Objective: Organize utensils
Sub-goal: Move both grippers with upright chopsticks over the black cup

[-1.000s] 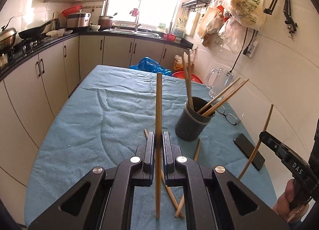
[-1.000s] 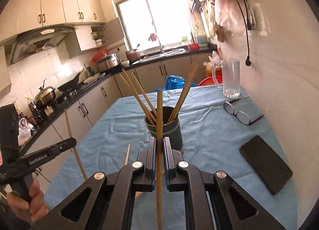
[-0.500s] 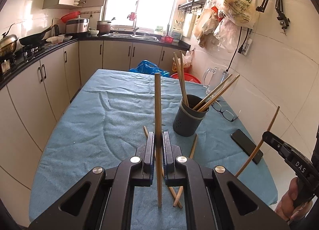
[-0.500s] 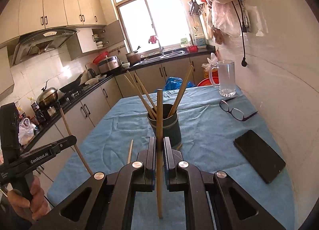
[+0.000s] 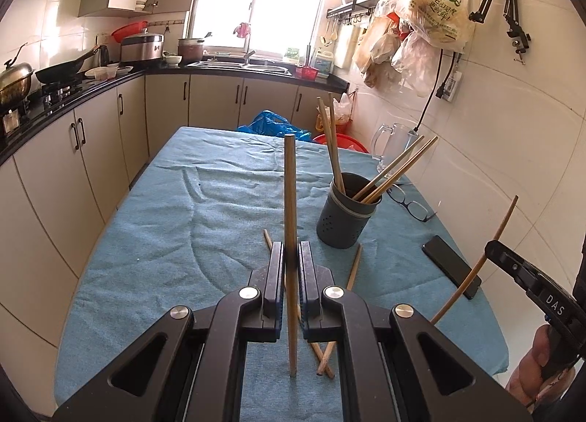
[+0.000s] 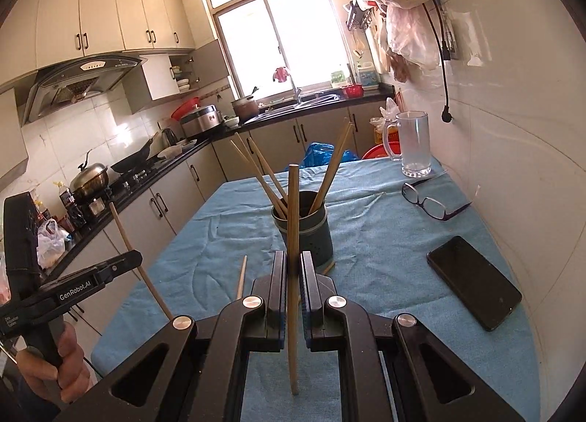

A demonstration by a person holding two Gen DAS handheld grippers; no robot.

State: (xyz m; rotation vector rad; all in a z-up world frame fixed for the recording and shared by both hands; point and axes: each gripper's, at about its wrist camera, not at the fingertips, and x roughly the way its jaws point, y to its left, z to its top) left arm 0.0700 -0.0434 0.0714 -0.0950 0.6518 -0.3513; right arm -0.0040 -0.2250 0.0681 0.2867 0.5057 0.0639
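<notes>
My left gripper point(image 5: 291, 257) is shut on a wooden chopstick point(image 5: 290, 209) held upright above the near end of the table. My right gripper point(image 6: 292, 264) is shut on another upright chopstick point(image 6: 293, 209). A dark grey holder point(image 5: 344, 215) with several chopsticks stands mid-table; it also shows in the right wrist view point(image 6: 306, 230), just beyond my right fingers. Loose chopsticks point(image 5: 353, 270) lie on the cloth near the holder. Each gripper shows in the other's view: the right point(image 5: 492, 250), the left point(image 6: 133, 261).
The table has a blue cloth point(image 5: 183, 224). A black phone point(image 6: 474, 288), glasses point(image 6: 432, 202) and a glass mug point(image 6: 412, 147) lie along the right side by the tiled wall. Kitchen cabinets and counter run along the left and back.
Both grippers have pulled back and up from the holder, each still holding its chopstick. The holder looks smaller and farther in both views.
</notes>
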